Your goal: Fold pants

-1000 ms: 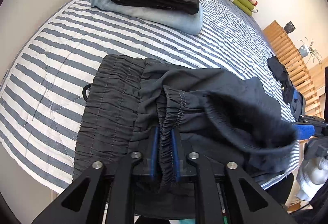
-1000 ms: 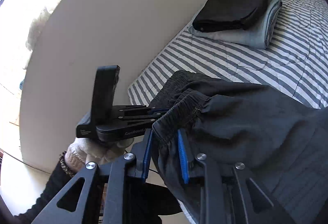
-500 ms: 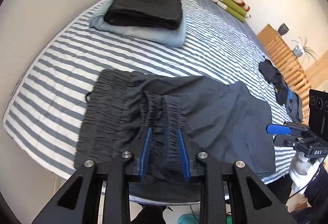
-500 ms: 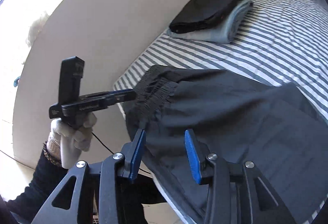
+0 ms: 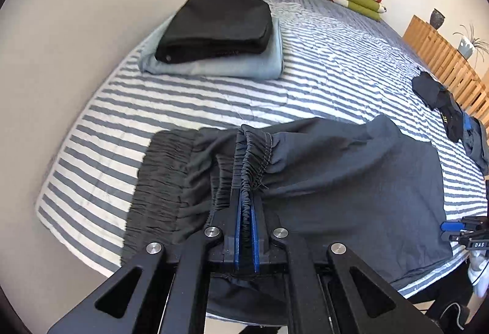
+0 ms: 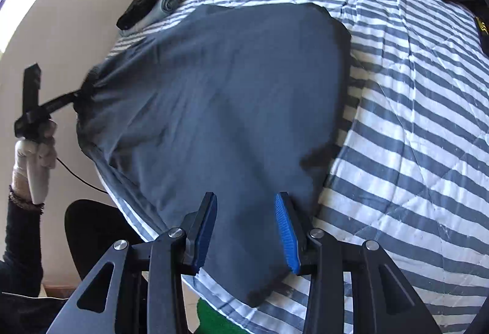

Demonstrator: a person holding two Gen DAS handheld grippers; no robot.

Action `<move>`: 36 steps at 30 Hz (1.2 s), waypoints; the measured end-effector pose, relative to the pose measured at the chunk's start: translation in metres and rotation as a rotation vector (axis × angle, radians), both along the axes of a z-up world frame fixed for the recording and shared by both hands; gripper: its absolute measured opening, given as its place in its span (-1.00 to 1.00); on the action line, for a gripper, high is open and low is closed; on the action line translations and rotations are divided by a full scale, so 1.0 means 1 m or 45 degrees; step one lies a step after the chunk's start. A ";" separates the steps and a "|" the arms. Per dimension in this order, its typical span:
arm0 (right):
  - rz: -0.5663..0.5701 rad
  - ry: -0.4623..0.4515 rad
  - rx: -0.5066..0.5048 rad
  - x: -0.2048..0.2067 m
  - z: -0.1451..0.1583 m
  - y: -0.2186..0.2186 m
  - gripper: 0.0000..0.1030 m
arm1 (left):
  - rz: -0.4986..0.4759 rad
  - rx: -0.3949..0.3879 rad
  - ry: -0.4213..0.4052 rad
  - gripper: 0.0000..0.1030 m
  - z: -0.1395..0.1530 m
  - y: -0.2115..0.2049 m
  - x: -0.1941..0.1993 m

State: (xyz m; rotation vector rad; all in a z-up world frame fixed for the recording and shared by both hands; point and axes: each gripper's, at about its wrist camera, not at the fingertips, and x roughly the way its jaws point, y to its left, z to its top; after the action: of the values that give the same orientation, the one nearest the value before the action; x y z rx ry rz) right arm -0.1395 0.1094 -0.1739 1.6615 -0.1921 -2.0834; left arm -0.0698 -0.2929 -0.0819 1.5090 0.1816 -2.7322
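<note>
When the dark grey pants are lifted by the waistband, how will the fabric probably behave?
The pants are probably floppy: the cloth drapes in soft folds from where the left gripper pinches the gathered waistband. They seem light, since one pinch raises that bunch. The thin fabric may slide over the striped bedcover, so the far end would likely trail rather than stay put.

txt: "das" | on: right gripper (image 5: 470,237) body | rest: none legible
</note>
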 end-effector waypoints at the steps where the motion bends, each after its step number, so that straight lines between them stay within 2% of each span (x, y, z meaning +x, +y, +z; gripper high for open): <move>1: 0.004 0.003 0.000 0.001 -0.002 0.000 -0.29 | 0.011 0.000 -0.019 -0.90 -0.002 -0.003 0.000; 4: 0.021 0.009 0.000 -0.001 -0.002 -0.004 -0.29 | 0.058 0.005 -0.148 -0.84 -0.031 -0.012 -0.009; 5: 0.031 0.016 0.011 -0.002 -0.002 -0.007 -0.29 | 0.060 0.000 -0.160 -0.84 -0.036 -0.016 -0.009; 10: 0.076 0.057 0.048 0.000 0.007 -0.017 -0.29 | 0.088 -0.001 -0.131 -0.83 -0.035 -0.020 -0.009; 11: 0.084 0.072 0.049 -0.001 0.011 -0.018 -0.29 | 0.087 0.004 -0.131 -0.78 -0.033 -0.021 -0.009; 12: 0.090 0.091 0.044 -0.001 0.015 -0.017 -0.29 | 0.081 0.013 -0.139 -0.50 -0.031 -0.022 -0.008; 14: 0.079 0.137 0.034 -0.007 0.026 -0.014 -0.29 | 0.107 -0.004 -0.109 -0.09 -0.021 -0.026 -0.002; 15: 0.071 0.160 0.024 -0.013 0.032 -0.013 -0.29 | 0.112 0.006 -0.079 -0.06 -0.015 -0.028 0.002; 18: 0.045 0.215 -0.010 -0.043 0.047 -0.016 -0.29 | 0.119 0.059 0.008 -0.08 0.005 -0.024 0.012; 20: 0.038 0.229 -0.012 -0.066 0.048 -0.023 -0.29 | 0.013 0.093 0.021 -0.08 0.013 -0.002 0.015; 23: 0.045 0.188 -0.015 -0.104 0.035 -0.035 -0.29 | -0.202 0.125 -0.035 -0.08 0.001 0.041 0.013; 25: 0.036 0.174 0.027 -0.128 0.023 -0.044 -0.29 | -0.284 0.133 -0.125 -0.08 -0.024 0.060 0.009; 27: 0.019 0.156 0.058 -0.146 0.009 -0.047 -0.29 | -0.302 0.096 -0.243 -0.14 -0.051 0.068 0.007; 28: 0.005 0.151 0.076 -0.152 0.003 -0.048 -0.29 | -0.309 0.037 -0.291 -0.15 -0.066 0.069 0.008; 29: -0.008 0.147 0.096 -0.158 -0.003 -0.048 -0.29 | -0.318 0.010 -0.282 -0.18 -0.071 0.068 0.012; 32: -0.011 0.148 0.147 -0.165 -0.015 -0.048 -0.33 | -0.251 0.006 -0.268 -0.18 -0.059 0.057 0.016; 33: -0.006 0.159 0.151 -0.163 -0.011 -0.047 -0.34 | -0.241 0.001 -0.251 -0.24 -0.053 0.056 0.017; 36: 0.012 0.213 0.116 -0.141 0.014 -0.041 -0.33 | -0.271 0.027 -0.176 -0.24 -0.032 0.064 0.018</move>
State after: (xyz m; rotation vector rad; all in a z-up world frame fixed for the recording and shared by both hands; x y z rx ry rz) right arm -0.2803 0.0685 -0.1604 1.5253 -0.0357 -2.2411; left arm -0.0518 -0.2287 -0.1139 1.8140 0.0496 -2.7736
